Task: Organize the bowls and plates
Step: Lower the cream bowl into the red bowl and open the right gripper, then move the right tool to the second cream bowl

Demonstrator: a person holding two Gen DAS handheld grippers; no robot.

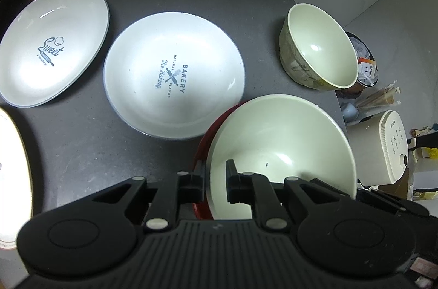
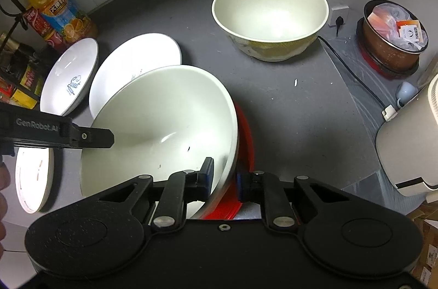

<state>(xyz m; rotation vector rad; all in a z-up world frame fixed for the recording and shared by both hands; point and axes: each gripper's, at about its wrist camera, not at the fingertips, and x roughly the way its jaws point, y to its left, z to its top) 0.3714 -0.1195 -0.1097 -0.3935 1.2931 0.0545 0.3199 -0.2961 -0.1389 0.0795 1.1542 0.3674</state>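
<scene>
**Large bowl gripped at both rims, tilted over red plate**

The large cream bowl is seen nearest, tilted on the dark desk, with a red plate showing under its right edge. The bowl's right rim is clamped by the right gripper: one pad is set inside the wall, the other outside, the fingers closed down to the rim's thickness. The opposite rim is straddled by the left gripper, its fingers narrowed onto the wall, one inside the bowl and one outside against the red plate. In the right wrist view the left gripper is seen reaching in from the left edge.

Just beyond the bowl, a white plate printed "BAKERY" lies flat on the desk. A second white plate printed "Sweet" is noted further left, near it but apart. A smaller cream bowl stands upright toward the far right edge, well apart from the plates. Part of another pale plate is cut off at the left.

At the far left corner, an orange drink bottle is recorded against the wall.
</scene>
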